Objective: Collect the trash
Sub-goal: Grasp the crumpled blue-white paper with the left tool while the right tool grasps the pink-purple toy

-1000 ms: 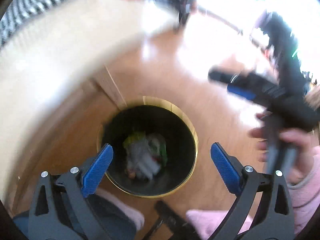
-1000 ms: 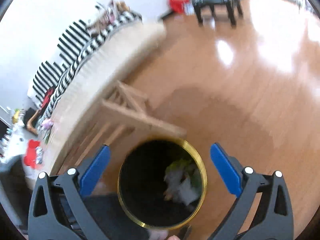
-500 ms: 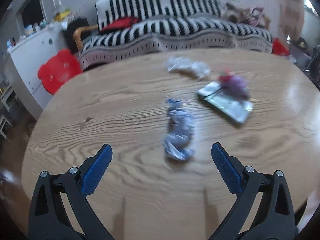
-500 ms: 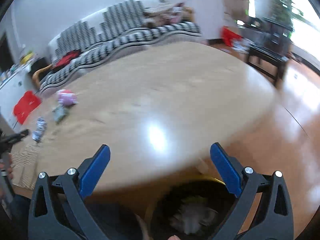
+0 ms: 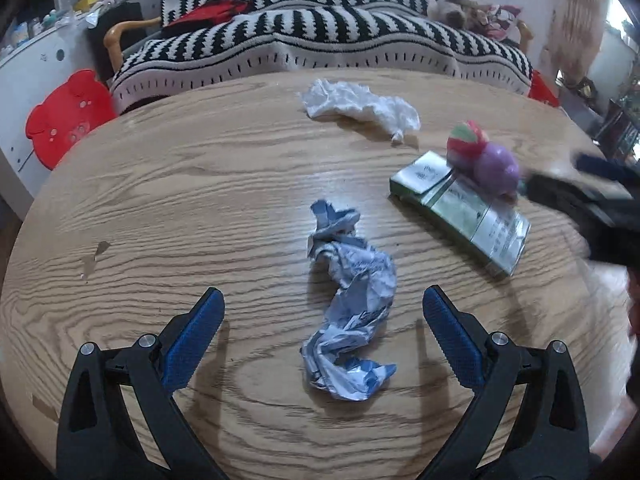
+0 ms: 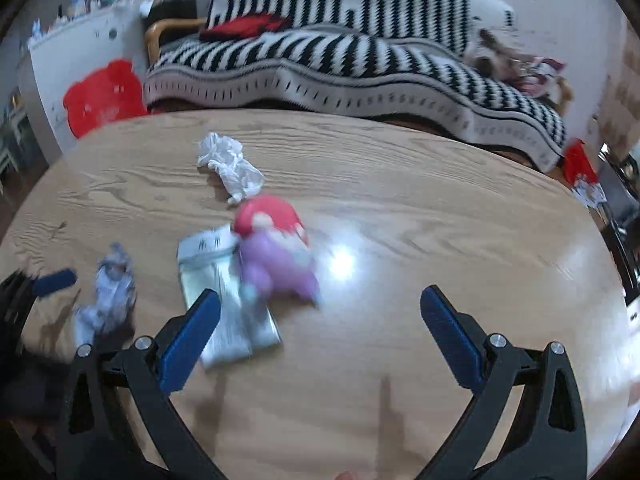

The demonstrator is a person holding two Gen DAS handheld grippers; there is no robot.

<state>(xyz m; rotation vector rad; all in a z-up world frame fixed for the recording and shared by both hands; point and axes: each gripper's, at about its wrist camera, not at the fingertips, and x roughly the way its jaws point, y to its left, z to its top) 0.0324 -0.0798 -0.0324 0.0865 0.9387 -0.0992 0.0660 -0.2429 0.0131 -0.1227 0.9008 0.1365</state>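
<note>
A crumpled blue-and-white wrapper [image 5: 348, 300] lies on the wooden table [image 5: 160, 208], between the fingers of my open, empty left gripper [image 5: 323, 322]. A crumpled white tissue [image 5: 360, 106] lies at the far side. A flattened green-and-silver carton [image 5: 460, 216] lies to the right, with a red-and-purple plush toy [image 5: 484, 160] on its far end. My right gripper [image 6: 320, 316] is open and empty above the table, with the toy [image 6: 276, 256] and the carton [image 6: 224, 300] just ahead on its left. The wrapper [image 6: 108, 296] and the tissue [image 6: 230, 166] also show there.
A black-and-white striped sofa [image 5: 320, 32] stands behind the table. A red bear-shaped stool [image 5: 68, 116] and a white cabinet [image 5: 32, 64] are at the left. The right gripper shows blurred at the right edge of the left wrist view [image 5: 592, 216].
Both grippers have swung up from over the black bin on the floor to over the table. The left came down close around the blue wrapper; the right has turned left toward the toy and carton.
</note>
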